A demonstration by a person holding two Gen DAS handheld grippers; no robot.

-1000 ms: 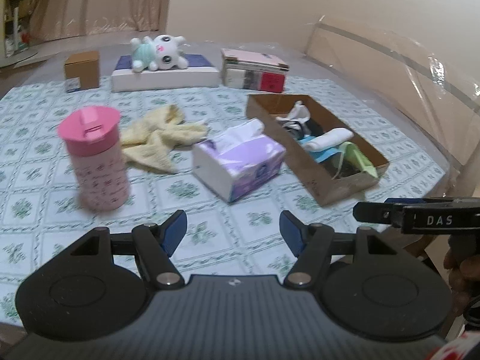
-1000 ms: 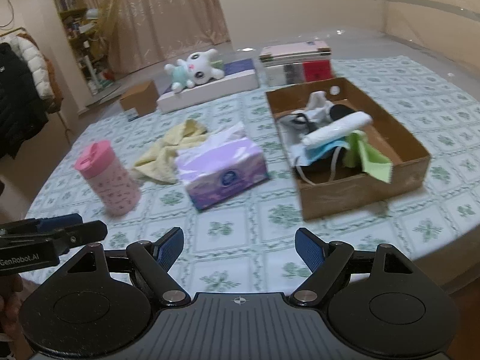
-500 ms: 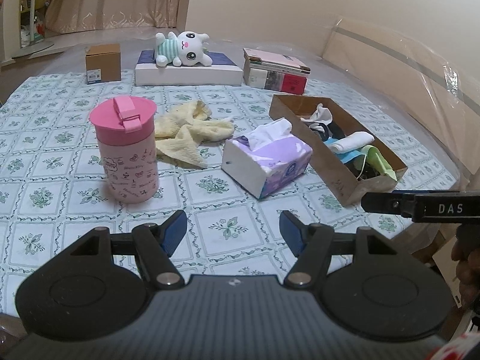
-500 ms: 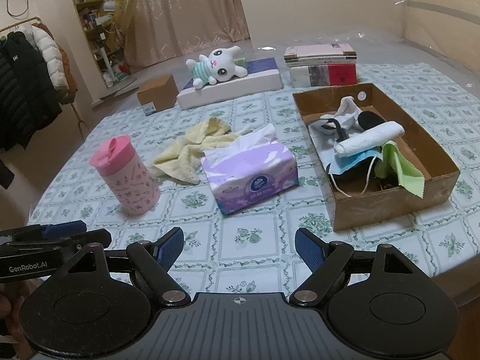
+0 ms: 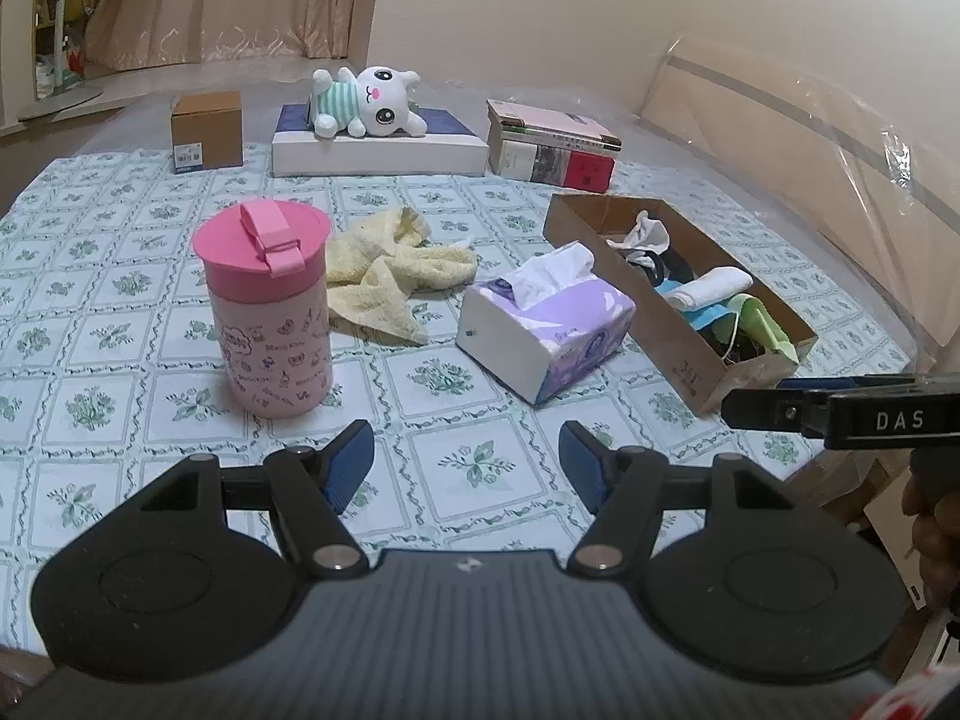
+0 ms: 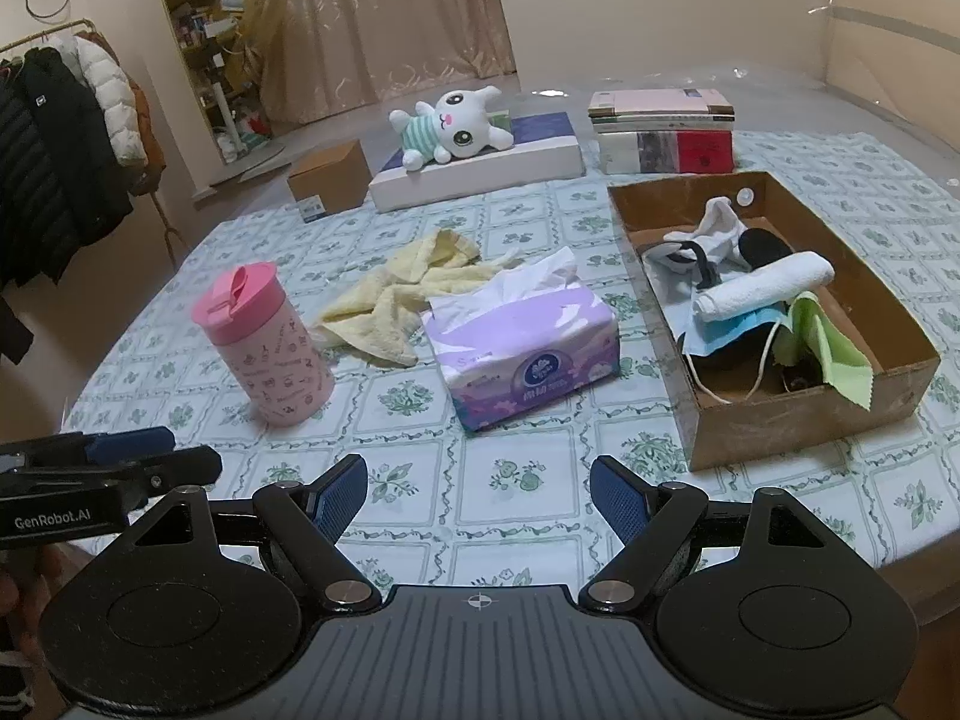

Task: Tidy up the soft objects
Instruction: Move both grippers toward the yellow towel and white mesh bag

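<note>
1. Left claw point(image 5: 467, 459): jaws apart, nothing between them, hanging over the near edge of the desk point(image 5: 462, 468). Right claw point(image 6: 478, 492): same, jaws wide, empty.
2. Each claw shows in the other's view: the right one at 3 o'clock in the left wrist view, the left one at 9 o'clock in the right wrist view.
3. Pink tumbler point(image 5: 269, 306) upright at 10 o'clock from the left claw, lid on.
4. Tissue pack point(image 6: 523, 342) at 12 o'clock from the right claw, one tissue sticking up.
5. Yellow towel point(image 6: 401, 294) crumpled flat on the cloth, just behind and between tumbler and tissue pack, touching neither clearly.
6. Cardboard tray point(image 6: 798, 414) at 2 o'clock: holds a rolled white cloth point(image 6: 765, 288), green cloth point(image 6: 825, 354), blue mask, and dark items I can't identify.
7. Far edge: plush bunny point(image 5: 369, 102) lying on a flat white box point(image 5: 378, 153); small carton at 11, book stack point(image 5: 552, 144) at 1.
</note>
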